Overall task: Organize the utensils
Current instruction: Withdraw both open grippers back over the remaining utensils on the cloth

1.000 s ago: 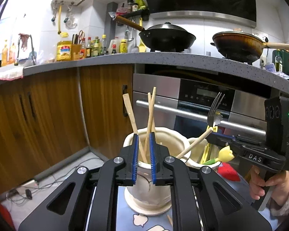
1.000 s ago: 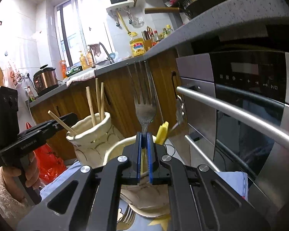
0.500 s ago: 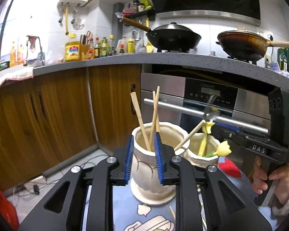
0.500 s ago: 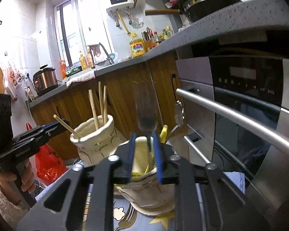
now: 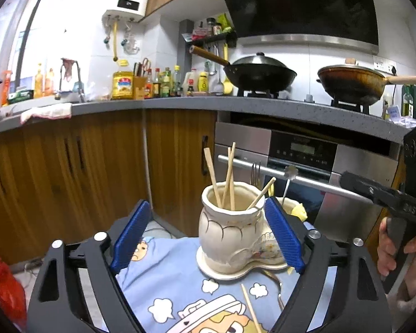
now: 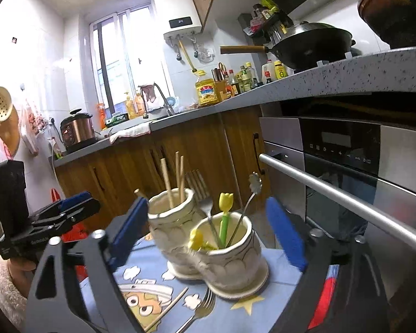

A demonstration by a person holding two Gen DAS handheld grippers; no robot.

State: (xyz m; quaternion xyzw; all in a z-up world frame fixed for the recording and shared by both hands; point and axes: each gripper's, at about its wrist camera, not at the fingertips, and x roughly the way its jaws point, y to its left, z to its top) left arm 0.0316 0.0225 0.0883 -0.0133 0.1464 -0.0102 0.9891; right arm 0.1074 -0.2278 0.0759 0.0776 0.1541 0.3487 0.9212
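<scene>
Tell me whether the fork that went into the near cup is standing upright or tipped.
Roughly upright, leaning slightly: the fork stands handle-down in the cup, tines up, free of the open right tool.

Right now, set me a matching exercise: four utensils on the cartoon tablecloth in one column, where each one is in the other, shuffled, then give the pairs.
Things:
1. wooden chopsticks standing upright
2. metal fork with raised tines
3. yellow tulip-topped green stick
4. second metal fork lying flat

Places:
A. on the blue cartoon tablecloth, in front of the cups
B. in the taller cream ceramic cup
C. in the nearer, shorter cream ceramic cup, beside a thin metal spoon
D. in the nearer, shorter cream ceramic cup, on the side toward the taller one

Pairs: 1-B, 2-D, 3-C, 4-A
</scene>
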